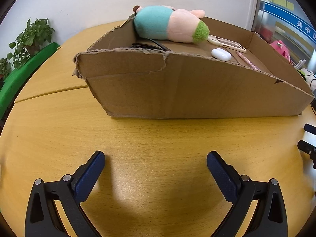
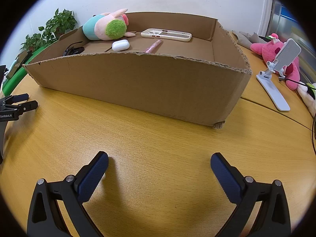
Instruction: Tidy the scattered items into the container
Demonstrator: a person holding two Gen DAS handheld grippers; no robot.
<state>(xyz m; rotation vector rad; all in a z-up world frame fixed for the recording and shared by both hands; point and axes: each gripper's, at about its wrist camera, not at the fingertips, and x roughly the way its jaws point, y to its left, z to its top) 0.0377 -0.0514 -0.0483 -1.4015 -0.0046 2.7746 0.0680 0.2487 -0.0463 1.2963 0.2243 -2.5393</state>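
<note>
Both claws, left (image 1: 156,165) and right (image 2: 159,166), gaped empty over tabletop (image 2: 158,134); ahead, box (image 2: 138,85) held plush (image 2: 104,26), case (image 2: 166,34), earbuds (image 2: 120,45), pen (image 2: 153,46).

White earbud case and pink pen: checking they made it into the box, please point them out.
White earbud case (image 2: 120,45), right wrist view, lid top.
Pink pen (image 2: 153,46), right wrist view, mid-barrel.
</note>
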